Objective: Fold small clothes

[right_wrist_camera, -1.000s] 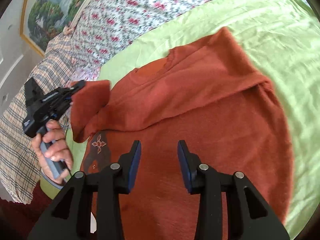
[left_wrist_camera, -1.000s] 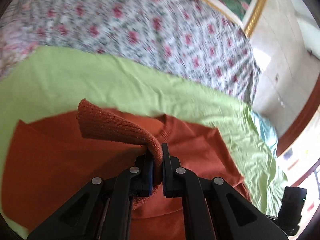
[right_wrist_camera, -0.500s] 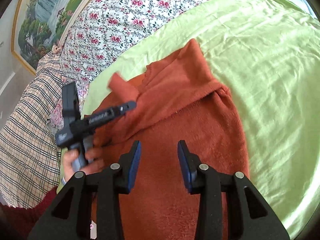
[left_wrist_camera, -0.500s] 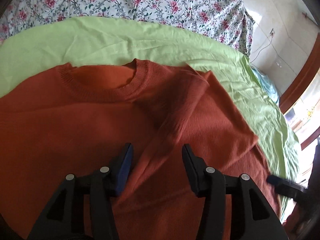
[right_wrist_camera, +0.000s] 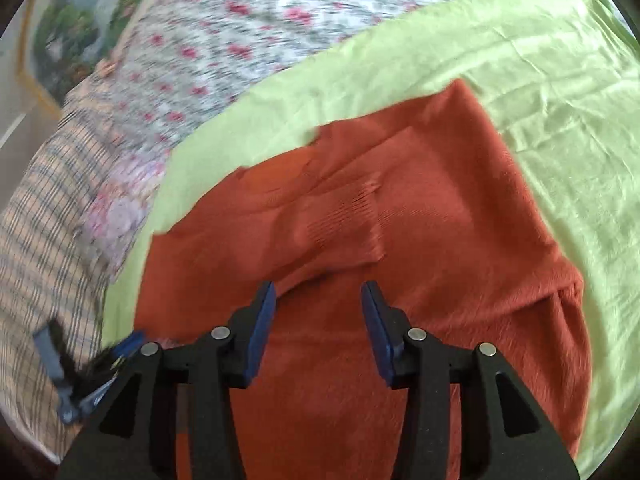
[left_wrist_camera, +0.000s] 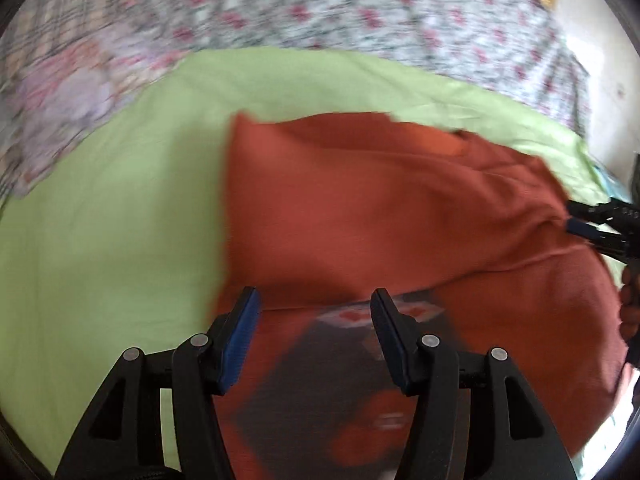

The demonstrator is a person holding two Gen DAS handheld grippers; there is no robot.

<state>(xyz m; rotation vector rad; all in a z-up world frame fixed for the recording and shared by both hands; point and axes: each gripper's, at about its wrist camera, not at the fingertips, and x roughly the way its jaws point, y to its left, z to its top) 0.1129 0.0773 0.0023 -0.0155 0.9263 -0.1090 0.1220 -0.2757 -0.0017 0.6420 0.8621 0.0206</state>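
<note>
A rust-orange knit sweater (left_wrist_camera: 380,208) lies on a light green sheet (left_wrist_camera: 112,220), with both sleeves folded in over its body; its ribbed cuff (right_wrist_camera: 340,220) lies across the chest. My left gripper (left_wrist_camera: 314,320) is open and empty over the sweater's lower left part, where a dark patterned patch (left_wrist_camera: 340,380) shows. My right gripper (right_wrist_camera: 318,312) is open and empty over the sweater (right_wrist_camera: 400,280), just below the cuff. The right gripper also shows at the right edge of the left wrist view (left_wrist_camera: 600,226). Both views are blurred.
The green sheet (right_wrist_camera: 560,100) lies on a floral bedspread (right_wrist_camera: 260,32). A plaid cloth (right_wrist_camera: 40,248) lies at the left. A framed picture (right_wrist_camera: 68,32) hangs behind the bed. Bare green sheet lies left and right of the sweater.
My left gripper let go of the sleeve cuff, which now lies on the sweater, and swung toward the sweater's lower left. My right gripper stayed open and moved closer over the sweater's middle.
</note>
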